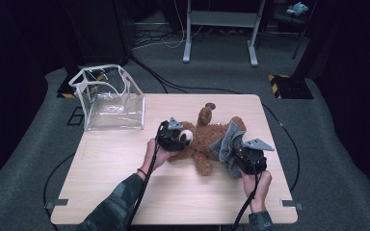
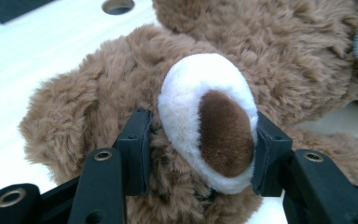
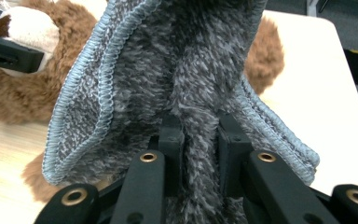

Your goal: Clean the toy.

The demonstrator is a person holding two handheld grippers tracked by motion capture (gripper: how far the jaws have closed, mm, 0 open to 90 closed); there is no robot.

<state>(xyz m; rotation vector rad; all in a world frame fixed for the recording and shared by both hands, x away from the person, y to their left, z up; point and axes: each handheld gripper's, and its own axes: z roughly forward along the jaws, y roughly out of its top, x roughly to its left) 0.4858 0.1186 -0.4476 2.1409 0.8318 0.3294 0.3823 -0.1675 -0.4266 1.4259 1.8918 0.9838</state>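
A brown teddy bear (image 1: 207, 137) lies on the light wooden table (image 1: 125, 192). My left gripper (image 1: 185, 137) is at its head, and in the left gripper view its jaws (image 2: 200, 149) sit on either side of the white snout (image 2: 186, 107) with the brown nose, pads pressed against it. My right gripper (image 1: 236, 149) is beside the bear's body, shut on a fold of grey fluffy cloth (image 1: 226, 142). In the right gripper view the cloth (image 3: 168, 70) stands up between the jaws (image 3: 200, 135) and hides much of the bear (image 3: 14, 93).
A clear plastic bag with white edging (image 1: 111, 101) stands open at the table's far left corner. A small round hole (image 1: 210, 105) is in the tabletop behind the bear. Cables trail from both grippers toward the near edge.
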